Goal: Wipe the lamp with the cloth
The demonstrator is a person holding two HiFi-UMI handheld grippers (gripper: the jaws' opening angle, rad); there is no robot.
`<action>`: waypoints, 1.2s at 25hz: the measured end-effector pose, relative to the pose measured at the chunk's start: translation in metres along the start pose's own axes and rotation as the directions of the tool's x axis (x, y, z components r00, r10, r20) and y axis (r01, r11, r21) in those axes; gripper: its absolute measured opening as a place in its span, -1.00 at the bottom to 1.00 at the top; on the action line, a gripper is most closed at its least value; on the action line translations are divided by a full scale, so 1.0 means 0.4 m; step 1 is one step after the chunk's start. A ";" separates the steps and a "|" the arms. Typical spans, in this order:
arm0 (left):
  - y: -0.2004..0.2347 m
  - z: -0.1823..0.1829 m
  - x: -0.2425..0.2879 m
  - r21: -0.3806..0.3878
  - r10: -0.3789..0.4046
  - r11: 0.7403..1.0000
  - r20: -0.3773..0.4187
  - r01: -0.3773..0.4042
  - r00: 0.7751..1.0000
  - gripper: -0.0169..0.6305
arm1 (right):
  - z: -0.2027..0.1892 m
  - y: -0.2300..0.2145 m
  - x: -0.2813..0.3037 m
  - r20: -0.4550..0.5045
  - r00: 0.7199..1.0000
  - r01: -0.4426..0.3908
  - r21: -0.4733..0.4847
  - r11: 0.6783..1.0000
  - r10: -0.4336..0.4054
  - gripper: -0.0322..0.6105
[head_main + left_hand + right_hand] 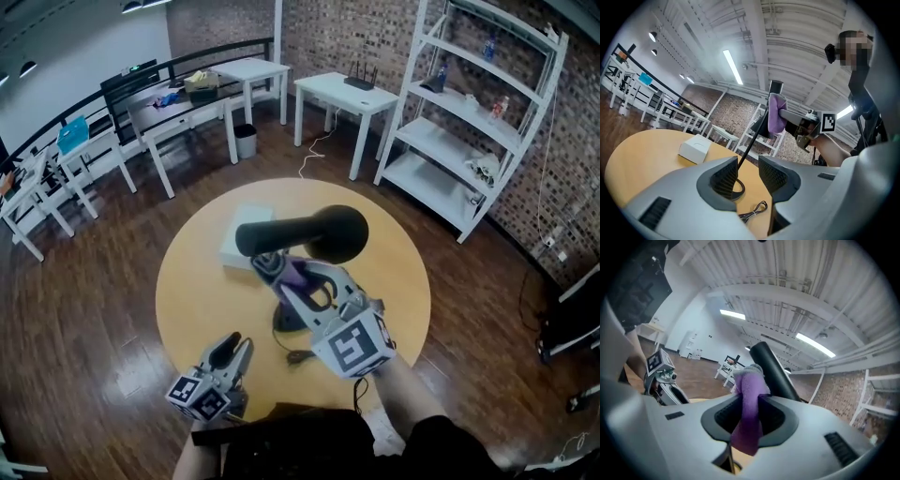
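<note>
Head view: desk lamp (314, 234) stands mid-surface (187, 300); right gripper (269, 264) is raised under the lamp's head, fingers clenched on the purple cloth (298, 276); left gripper (232, 347) sits low and near, just short of the base. Left gripper view: its fingers are drawn in on nothing, the thin stem (751, 143) beyond them. Right gripper view: cloth pinched between the fingers (773, 418), tip against the lamp's head. Wiping looks under way, and the next stroke calls for sliding along the head without losing contact.
</note>
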State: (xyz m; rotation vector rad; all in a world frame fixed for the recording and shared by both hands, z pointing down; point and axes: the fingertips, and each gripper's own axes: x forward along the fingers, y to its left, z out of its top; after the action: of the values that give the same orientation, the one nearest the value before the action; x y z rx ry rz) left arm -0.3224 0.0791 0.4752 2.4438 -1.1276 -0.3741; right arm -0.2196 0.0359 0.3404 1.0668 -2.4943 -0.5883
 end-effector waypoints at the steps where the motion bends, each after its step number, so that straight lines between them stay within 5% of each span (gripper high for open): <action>1: 0.005 0.003 -0.008 0.003 0.007 1.000 0.009 -0.007 1.000 -0.55 | 0.012 0.001 0.010 0.001 1.000 0.009 -0.029 1.000 -0.009 -0.61; 6: 0.029 0.012 -0.038 0.010 0.040 0.999 0.033 -0.040 0.999 -0.55 | 0.018 -0.041 0.021 -0.003 0.991 0.134 -0.132 0.982 -0.136 -0.61; 12: 0.033 0.003 -0.052 -0.006 0.041 0.999 0.021 -0.041 0.999 -0.55 | -0.030 -0.035 0.032 0.016 0.977 0.207 -0.316 0.926 -0.213 -0.61; 16: 0.035 0.004 -0.044 0.003 0.043 0.999 0.002 -0.043 0.999 -0.55 | -0.109 0.019 0.048 -0.052 0.987 0.126 -0.325 0.937 -0.151 -0.61; 21: 0.047 -0.004 -0.043 0.008 0.030 1.000 -0.036 -0.029 0.999 -0.55 | -0.243 0.121 0.080 -0.191 0.981 -0.017 -0.188 0.982 -0.020 -0.61; 30: 0.061 -0.026 -0.055 -0.003 0.033 0.999 -0.082 -0.034 0.996 -0.55 | -0.498 0.298 0.143 -0.398 0.906 -0.213 -0.126 0.969 0.147 -0.61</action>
State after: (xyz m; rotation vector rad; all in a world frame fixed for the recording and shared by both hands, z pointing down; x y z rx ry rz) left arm -0.3481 0.0846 0.4974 2.4099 -1.1304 -0.2635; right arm -0.2317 0.0220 0.5788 0.7878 -2.1267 -0.4679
